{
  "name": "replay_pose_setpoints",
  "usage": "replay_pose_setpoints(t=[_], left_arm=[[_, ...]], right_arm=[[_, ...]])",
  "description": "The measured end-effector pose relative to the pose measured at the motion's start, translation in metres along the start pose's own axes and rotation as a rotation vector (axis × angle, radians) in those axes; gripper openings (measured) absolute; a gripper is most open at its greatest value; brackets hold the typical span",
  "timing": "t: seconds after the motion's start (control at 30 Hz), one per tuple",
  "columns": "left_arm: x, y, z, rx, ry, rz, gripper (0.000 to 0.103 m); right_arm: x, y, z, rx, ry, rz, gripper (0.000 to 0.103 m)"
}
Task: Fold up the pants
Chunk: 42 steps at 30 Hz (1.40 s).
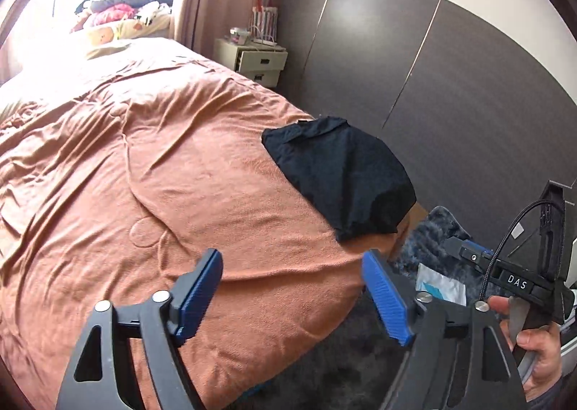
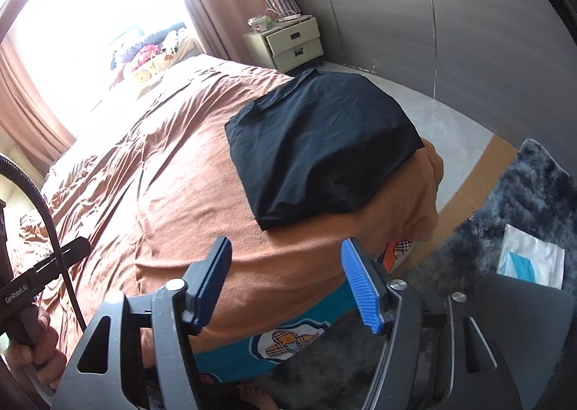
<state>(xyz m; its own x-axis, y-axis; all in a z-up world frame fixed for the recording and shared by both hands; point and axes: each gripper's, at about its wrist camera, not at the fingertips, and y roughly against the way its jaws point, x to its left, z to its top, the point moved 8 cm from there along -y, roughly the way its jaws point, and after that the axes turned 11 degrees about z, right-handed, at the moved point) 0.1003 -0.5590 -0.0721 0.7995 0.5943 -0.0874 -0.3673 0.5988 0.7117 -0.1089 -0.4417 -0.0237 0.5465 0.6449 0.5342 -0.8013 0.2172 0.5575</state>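
Note:
The black pants (image 1: 339, 175) lie folded into a compact rectangle near the corner of the bed, on the orange bedspread (image 1: 162, 164). In the right wrist view the pants (image 2: 321, 146) sit just beyond the fingers. My left gripper (image 1: 294, 296) hangs above the bed's near edge, short of the pants, its blue pads wide apart with nothing between them. My right gripper (image 2: 288, 282) is likewise open and holds nothing, over the bedspread (image 2: 173, 171) in front of the pants. The right gripper (image 1: 465, 251) and its hand also show at the right edge of the left wrist view.
A cream nightstand (image 2: 294, 43) with a striped bag stands at the bed's far side by a dark wardrobe (image 1: 432, 67). A shaggy grey rug (image 2: 523, 200) with a white packet (image 2: 530, 258) lies on the floor. Pillows and soft toys (image 1: 119, 16) pile at the bed's head.

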Motion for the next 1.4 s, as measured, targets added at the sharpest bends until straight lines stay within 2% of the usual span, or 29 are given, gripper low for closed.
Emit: replay_pose_setpoints(t=[0.13,0.2,0.33,0.4,0.6,0.93,1.03,1.13,1.4], left_arm=[[0.018,0.039,0.0,-0.085,-0.029,0.051,0.103],[0.026,0.054,-0.001,-0.109,-0.032,0.07,0.103],[0.04,0.082,-0.008,-0.132,-0.042,0.098,0.103],[0.045,0.095,-0.012,-0.147,-0.055,0.135,0.103],[0.058,0.136,-0.032,-0.198,-0.062,0.179,0.103],[0.085,0.188,-0.074,-0.23,-0.04,0.261,0.103],[0.095,0.203,-0.084,-0.256,-0.051,0.309,0.103],[0.111,0.214,-0.096,-0.255,-0.021,0.354,0.103],[0.143,0.239,-0.132,-0.26,0.026,0.396,0.103]], right_arm=[[0.03,0.02,-0.021,-0.022,0.043,-0.004,0.079],[0.045,0.028,-0.03,-0.034,0.056,0.002,0.086],[0.065,0.04,-0.046,-0.055,0.085,0.032,0.093],[0.072,0.047,-0.052,-0.065,0.089,0.057,0.103],[0.088,0.074,-0.071,-0.106,0.127,0.071,0.103],[0.113,0.1,-0.11,-0.115,0.171,0.093,0.103],[0.121,0.107,-0.122,-0.12,0.204,0.081,0.103],[0.127,0.117,-0.132,-0.147,0.227,0.061,0.103],[0.147,0.132,-0.164,-0.168,0.259,0.068,0.103]])
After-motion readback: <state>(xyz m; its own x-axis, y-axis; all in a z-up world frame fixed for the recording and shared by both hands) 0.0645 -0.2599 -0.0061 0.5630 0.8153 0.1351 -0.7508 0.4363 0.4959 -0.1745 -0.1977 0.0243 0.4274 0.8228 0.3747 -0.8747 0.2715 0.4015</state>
